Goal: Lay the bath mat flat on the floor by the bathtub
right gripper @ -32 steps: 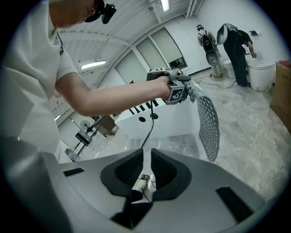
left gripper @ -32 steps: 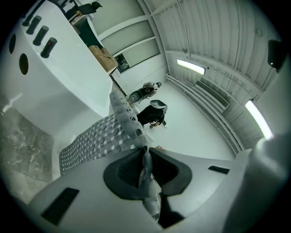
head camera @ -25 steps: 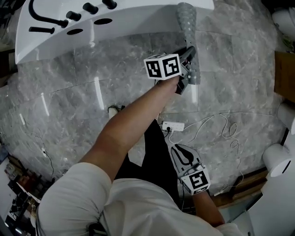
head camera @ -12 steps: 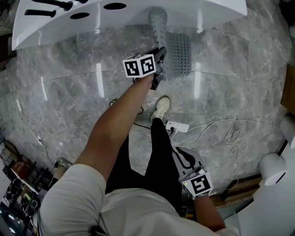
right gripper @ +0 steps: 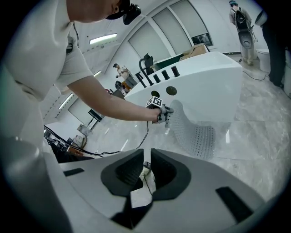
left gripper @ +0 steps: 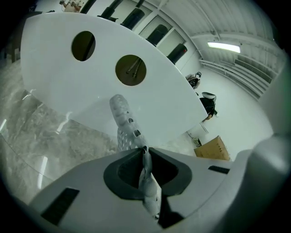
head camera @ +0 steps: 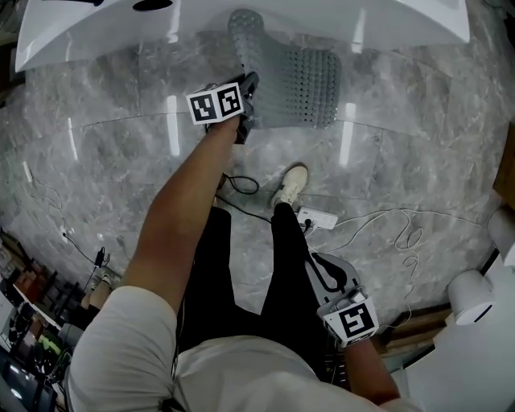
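Bath mat: on the floor against the foot of the bathtub. Its right part lies flat; its left end is lifted and curled.
Left claw: clamped on that raised left end, with the mat's edge pinched between the jaws.
Right claw: held back at the person's side, well apart from the mat, jaws a slit apart with nothing between them.
Governing relation: the mat runs rightward from the left claw, long axis along the tub wall. In my judgement the held end must go left and down to flatten it.
Nearer arm: left.
Edges: the far edge looks just beside the tub base; contact cannot be confirmed.
Open room: bare floor leftward along the tub. Nearer the person stand a shoe, a power strip and loose cable.
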`<state>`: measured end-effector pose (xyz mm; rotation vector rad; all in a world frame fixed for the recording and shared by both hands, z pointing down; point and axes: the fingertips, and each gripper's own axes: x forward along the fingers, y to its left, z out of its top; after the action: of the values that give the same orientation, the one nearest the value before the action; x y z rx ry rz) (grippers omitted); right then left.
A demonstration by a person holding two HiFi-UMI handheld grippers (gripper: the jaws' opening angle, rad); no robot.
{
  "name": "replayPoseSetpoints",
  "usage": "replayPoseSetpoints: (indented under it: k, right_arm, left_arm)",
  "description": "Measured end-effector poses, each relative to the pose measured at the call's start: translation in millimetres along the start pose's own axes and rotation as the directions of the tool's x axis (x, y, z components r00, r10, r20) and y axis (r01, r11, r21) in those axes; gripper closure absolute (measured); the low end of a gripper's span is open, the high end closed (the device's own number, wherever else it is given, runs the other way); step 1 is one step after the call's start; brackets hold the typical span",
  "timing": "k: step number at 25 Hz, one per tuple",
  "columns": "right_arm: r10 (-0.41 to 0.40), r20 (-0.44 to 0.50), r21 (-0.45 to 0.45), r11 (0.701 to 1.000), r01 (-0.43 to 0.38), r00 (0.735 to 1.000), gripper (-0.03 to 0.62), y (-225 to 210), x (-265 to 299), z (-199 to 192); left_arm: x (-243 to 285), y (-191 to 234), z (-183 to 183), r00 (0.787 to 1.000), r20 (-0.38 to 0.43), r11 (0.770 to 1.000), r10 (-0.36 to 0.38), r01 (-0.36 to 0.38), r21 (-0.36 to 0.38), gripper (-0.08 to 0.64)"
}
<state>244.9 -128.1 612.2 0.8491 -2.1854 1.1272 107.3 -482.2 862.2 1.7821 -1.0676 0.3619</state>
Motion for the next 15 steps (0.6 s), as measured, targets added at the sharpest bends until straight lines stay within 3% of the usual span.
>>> replayPoseSetpoints:
  k: [8,15]
  right_arm:
    - [-0.013,-0.012,-0.020,1.000,0.013,1.000,0.532,8,31,17]
    - [0.007,-0.042,-0.038,0.999,-0.008,0.999,0.531,33,58,26]
  left_arm:
    - [-17,72,16,0.996,-0.010,0.996,0.083,-0.083,0.014,0.512]
    - [-29,125,15,0.983,-0.068,0.985,0.169,-0.165,0.058,0.505]
